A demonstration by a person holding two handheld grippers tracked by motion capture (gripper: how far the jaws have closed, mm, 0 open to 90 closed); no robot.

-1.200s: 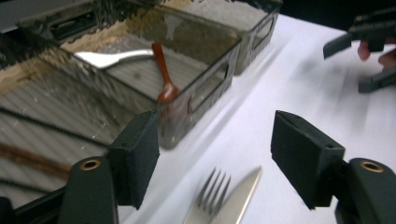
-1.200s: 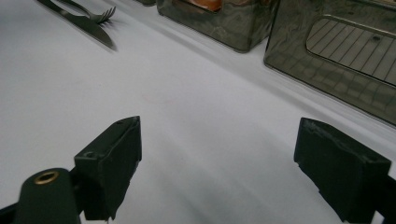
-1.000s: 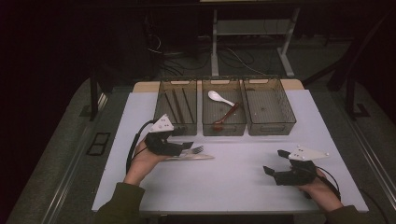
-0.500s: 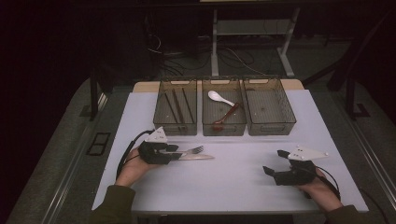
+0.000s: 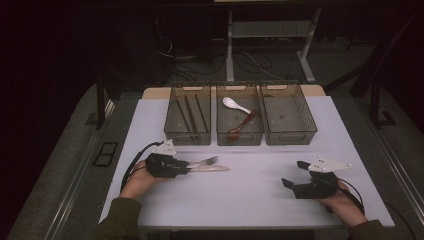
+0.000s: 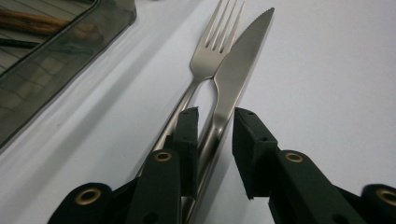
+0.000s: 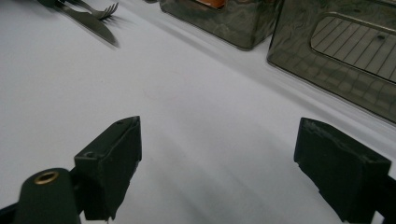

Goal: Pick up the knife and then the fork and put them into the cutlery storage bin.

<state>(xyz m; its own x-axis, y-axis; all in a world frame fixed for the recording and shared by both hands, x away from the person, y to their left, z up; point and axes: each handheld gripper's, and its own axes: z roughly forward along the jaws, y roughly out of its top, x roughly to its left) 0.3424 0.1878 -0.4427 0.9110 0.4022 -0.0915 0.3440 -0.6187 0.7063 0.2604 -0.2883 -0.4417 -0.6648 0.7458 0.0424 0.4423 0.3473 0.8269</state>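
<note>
A: Is there any brand, label or writing to read?

B: I can make out none on the tabletop, the cutlery or the three smoky plastic bins at its far side.

A: What is the left gripper doing?

B: It lies low over a steel knife and fork, which rest side by side on the tabletop, left of centre and just in front of the bins. Its jaws have just been closing and now straddle the knife's handle; one pad looks to be against it, the other has a small gap, so nothing is clamped yet.

A: What differs from a second ago?

B: The left hand has come down and drawn nearer the person; the knife and fork lie as before.

A: And the right gripper?

B: Wide open over bare tabletop, holding nothing, unmoved.
</note>
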